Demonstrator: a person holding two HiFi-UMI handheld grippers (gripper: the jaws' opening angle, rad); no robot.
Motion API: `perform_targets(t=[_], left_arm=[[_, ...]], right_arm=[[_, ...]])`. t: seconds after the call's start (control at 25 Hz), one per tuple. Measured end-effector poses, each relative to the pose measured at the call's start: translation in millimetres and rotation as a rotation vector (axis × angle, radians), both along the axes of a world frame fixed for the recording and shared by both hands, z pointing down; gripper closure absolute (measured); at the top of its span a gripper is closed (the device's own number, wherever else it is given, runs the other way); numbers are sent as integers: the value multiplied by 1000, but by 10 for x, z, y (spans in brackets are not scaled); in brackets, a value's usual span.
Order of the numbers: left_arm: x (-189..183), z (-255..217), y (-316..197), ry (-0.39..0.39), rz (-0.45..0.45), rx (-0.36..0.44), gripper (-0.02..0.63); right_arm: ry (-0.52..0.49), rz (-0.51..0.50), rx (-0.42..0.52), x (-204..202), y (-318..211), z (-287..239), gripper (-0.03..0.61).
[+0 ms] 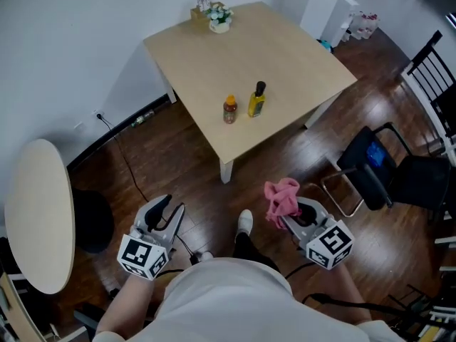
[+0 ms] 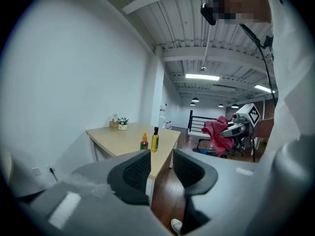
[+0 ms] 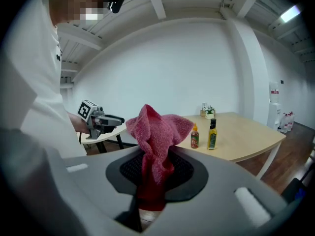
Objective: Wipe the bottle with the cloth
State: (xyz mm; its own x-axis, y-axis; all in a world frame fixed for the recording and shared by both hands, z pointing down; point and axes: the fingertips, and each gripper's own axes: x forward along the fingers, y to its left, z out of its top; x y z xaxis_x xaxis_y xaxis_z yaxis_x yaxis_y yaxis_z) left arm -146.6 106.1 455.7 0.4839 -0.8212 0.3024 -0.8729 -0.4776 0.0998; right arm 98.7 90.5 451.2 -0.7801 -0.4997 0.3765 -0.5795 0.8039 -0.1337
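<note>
Two bottles stand near the front edge of the square wooden table: a yellow oil bottle with a black cap, and a shorter red sauce bottle to its left. Both grippers hang low over the floor, well short of the table. A pink cloth bunches up out of my right gripper, whose jaws are shut on it. My left gripper is open with nothing between its pads. The oil bottle shows beyond its jaws.
A potted plant and a small box sit at the table's far corner. A round white table stands at the left. A black chair with a blue item stands at the right. A cable trails over the dark wood floor.
</note>
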Motion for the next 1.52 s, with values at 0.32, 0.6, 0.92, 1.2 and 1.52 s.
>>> perform_targets(t=[0.32, 0.6, 0.92, 1.2, 1.52], left_arm=[[-110, -107, 800, 64, 133, 34, 465], [210, -362, 1302, 79, 186, 80, 472], [808, -364, 1810, 56, 206, 52, 477], [1497, -359, 2181, 20, 285, 29, 476], [1963, -417, 2512, 3, 355, -13, 476]], right_arm=[[32, 85, -8, -301, 1321, -134, 489], [34, 106, 49, -91, 1801, -370, 489], [-1, 76, 82, 328, 2321, -614, 489], [-35, 82, 37, 801, 2763, -427, 489], [-75, 32, 54, 912, 2839, -420, 489]])
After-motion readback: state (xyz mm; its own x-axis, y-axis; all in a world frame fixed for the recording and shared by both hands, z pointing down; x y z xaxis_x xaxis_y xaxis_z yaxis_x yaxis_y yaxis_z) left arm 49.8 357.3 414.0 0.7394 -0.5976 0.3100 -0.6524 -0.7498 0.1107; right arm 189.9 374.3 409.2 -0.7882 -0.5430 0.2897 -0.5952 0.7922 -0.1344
